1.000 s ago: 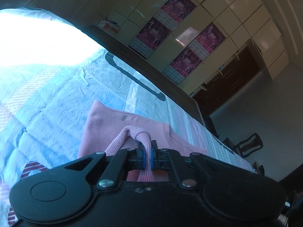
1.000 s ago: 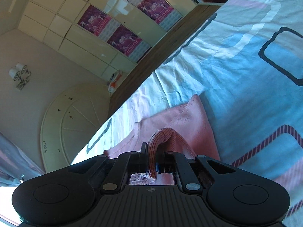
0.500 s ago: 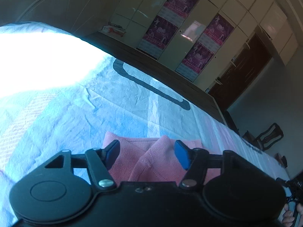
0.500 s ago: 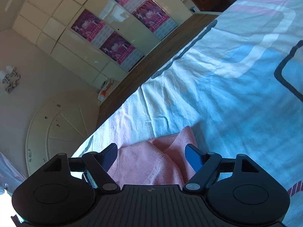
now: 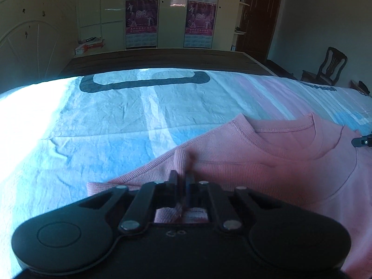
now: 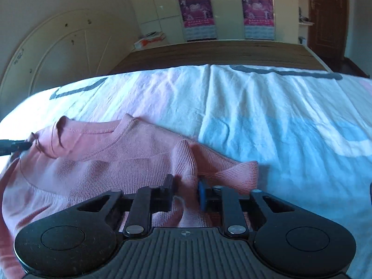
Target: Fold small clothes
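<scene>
Both grippers (image 5: 182, 179) (image 6: 186, 183) pinch the pink top's (image 5: 267, 162) shoulders.

Both cameras sit just behind their own tool, low over the bed (image 5: 97, 116) and very near the pink top (image 5: 267, 167), looking across it toward the far edge, the dark footboard (image 6: 220, 53) and the wardrobe with posters (image 5: 141, 16); the left view looks from over the top's left shoulder, its left tool (image 5: 182, 181) at the frame's bottom; the right view looks from over the right shoulder, behind the right tool (image 6: 186, 186); both share the neckline (image 6: 102, 137), the sheet, the footboard and the wardrobe; each catches the other tool's tip at its side edge.
</scene>
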